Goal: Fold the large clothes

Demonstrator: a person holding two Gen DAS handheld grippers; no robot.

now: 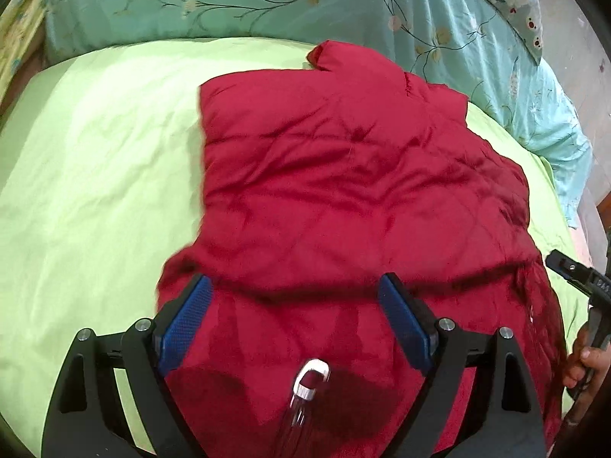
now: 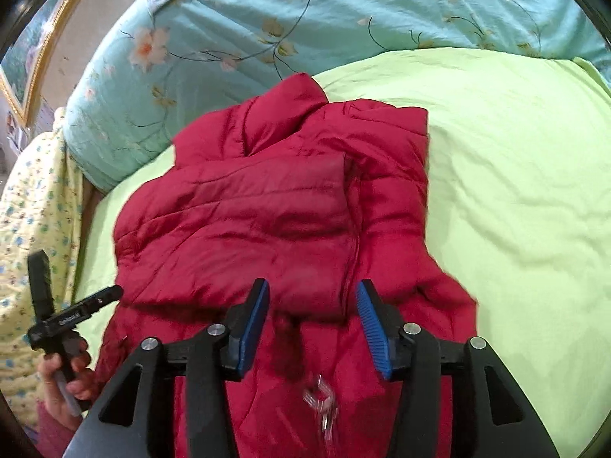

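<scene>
The red puffer jacket (image 1: 343,191) lies on the bed's green sheet (image 1: 95,191), long axis running away from both hand-held grippers, hem nearest. Left hand-held gripper (image 1: 296,286) and right hand-held gripper (image 2: 313,294) hover released (nothing pinched) over the hem, about equally near.

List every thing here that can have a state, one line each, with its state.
Red jacket: partly folded, lying on the sheet, not gripped.
Left tongs: open, over the jacket's near end.
Right tongs: open, over the jacket's near end.
Green sheet: spread out, lightly wrinkled.
Floral quilt: bunched at the far edge.
</scene>
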